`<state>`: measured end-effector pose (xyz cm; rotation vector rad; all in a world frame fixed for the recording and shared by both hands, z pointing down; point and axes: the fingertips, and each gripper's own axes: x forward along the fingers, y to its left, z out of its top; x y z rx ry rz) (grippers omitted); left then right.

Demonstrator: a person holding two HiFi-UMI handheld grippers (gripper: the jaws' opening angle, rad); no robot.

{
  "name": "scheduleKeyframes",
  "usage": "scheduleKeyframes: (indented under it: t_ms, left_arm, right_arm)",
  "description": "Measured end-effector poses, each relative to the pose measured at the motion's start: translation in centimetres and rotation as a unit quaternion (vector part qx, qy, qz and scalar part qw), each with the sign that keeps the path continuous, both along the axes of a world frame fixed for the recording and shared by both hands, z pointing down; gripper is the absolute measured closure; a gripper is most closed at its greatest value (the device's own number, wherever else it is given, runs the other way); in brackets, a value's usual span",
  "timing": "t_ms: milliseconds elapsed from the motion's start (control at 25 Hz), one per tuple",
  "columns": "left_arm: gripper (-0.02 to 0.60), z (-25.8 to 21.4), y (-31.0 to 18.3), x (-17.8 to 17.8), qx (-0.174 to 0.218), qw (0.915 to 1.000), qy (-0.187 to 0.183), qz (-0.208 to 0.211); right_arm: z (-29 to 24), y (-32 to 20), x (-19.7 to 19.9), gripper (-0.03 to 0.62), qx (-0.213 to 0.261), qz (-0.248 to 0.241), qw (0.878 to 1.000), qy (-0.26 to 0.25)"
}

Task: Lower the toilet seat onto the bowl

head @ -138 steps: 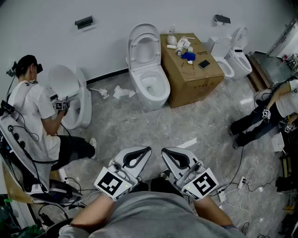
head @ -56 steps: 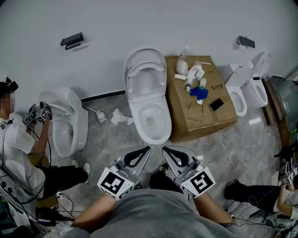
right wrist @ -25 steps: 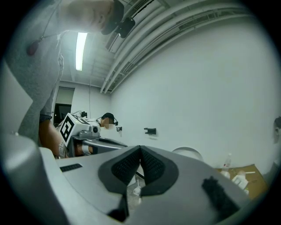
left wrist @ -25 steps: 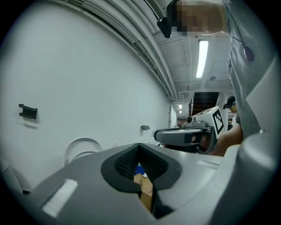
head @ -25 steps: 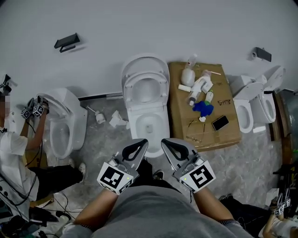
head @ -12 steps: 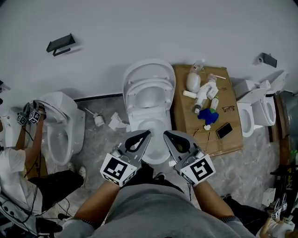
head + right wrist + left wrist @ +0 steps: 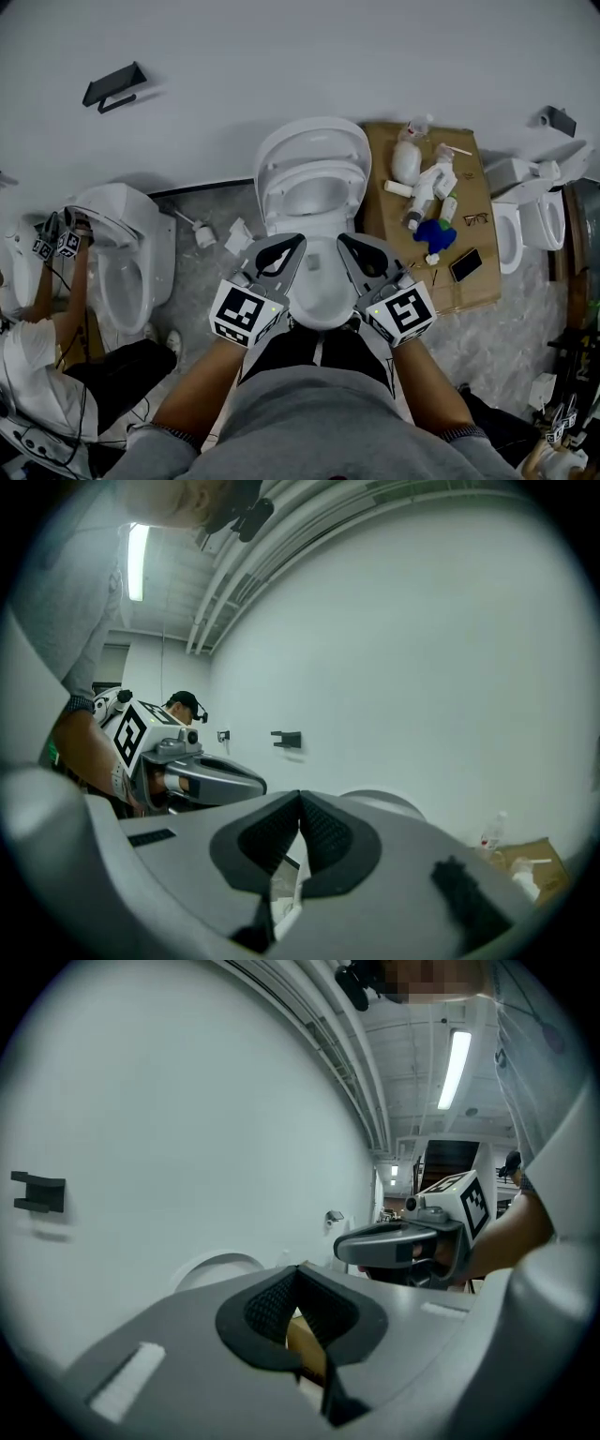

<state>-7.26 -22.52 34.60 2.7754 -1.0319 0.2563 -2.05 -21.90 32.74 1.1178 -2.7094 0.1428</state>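
Note:
In the head view a white toilet stands against the wall, its ring seat (image 7: 315,183) raised against the upright lid (image 7: 312,136) above the open bowl (image 7: 321,292). My left gripper (image 7: 299,242) and right gripper (image 7: 341,240) hover side by side over the bowl's front, below the seat and clear of it. Both are shut, with nothing held. In the left gripper view the pads meet at the left gripper (image 7: 298,1270), with the lid's top (image 7: 217,1267) beyond. In the right gripper view the right gripper (image 7: 299,798) is shut too, and the lid (image 7: 386,804) shows behind it.
A cardboard box (image 7: 384,214) with bottles, a blue object and a phone stands right of the toilet. Another toilet (image 7: 127,253) is at the left, with a person (image 7: 37,375) working at it. More toilets (image 7: 534,202) are far right. Crumpled paper (image 7: 236,236) lies on the floor.
The toilet has come closer and lower in the head view. Both grippers, shut throughout, now sit over the bowl's front instead of over the floor before it.

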Motion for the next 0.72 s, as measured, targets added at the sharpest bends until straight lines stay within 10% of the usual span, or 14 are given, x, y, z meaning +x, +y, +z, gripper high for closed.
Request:
scheduleKeyframes:
  t_ms: [720]
  left_arm:
    - [0.511,10.9,-12.7,1.9,-0.069,0.9794,-0.177,0.069]
  right_arm:
    - [6.8,-5.7,0.6,0.579,-0.045,0.007,0.999,0.015]
